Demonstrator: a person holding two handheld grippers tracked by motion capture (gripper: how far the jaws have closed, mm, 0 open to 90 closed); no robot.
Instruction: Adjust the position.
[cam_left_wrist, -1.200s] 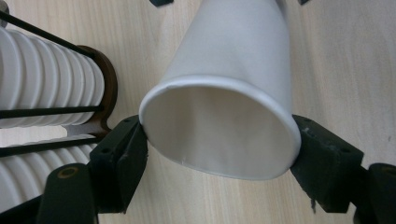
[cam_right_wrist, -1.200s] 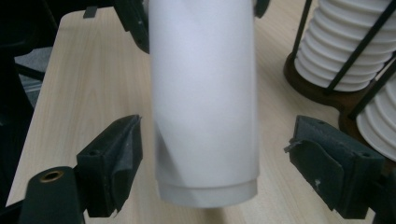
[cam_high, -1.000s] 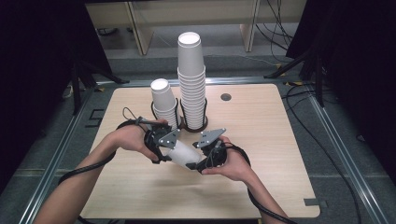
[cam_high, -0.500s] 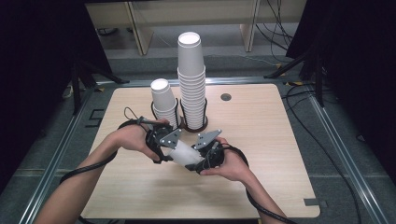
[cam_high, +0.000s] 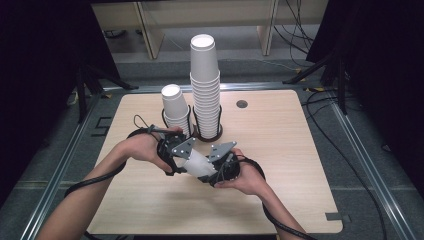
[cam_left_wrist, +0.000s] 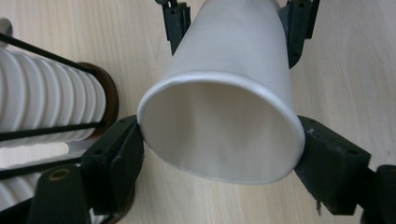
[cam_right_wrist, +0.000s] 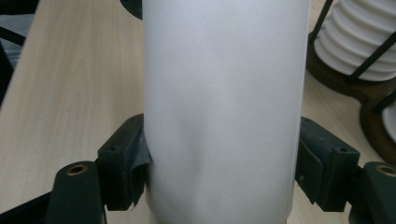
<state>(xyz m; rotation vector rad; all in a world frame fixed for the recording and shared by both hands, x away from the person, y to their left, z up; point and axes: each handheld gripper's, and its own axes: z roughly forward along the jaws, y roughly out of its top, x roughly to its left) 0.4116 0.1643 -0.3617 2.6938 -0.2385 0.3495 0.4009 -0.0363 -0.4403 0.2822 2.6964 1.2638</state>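
Note:
A white paper cup (cam_high: 198, 164) lies on its side above the table's front middle, held between both grippers. My left gripper (cam_high: 186, 159) comes from the left. In the left gripper view its pads (cam_left_wrist: 123, 144) touch the cup's open rim (cam_left_wrist: 219, 126) on both sides. Its jaws have just been opening, with the cup still between them. My right gripper (cam_high: 214, 169) comes from the right, shut across the cup's body (cam_right_wrist: 224, 70), which is slightly dented between the pads (cam_right_wrist: 126, 154).
A tall stack of white cups (cam_high: 205, 85) and a short stack (cam_high: 175, 106) stand in wire holders just behind the hands. A small dark hole (cam_high: 242, 104) marks the table's back right. Bare wood (cam_high: 290, 165) lies to the right and in front.
Both hands stay in place with the cup between them. From above, the right gripper has edged slightly toward the left one.

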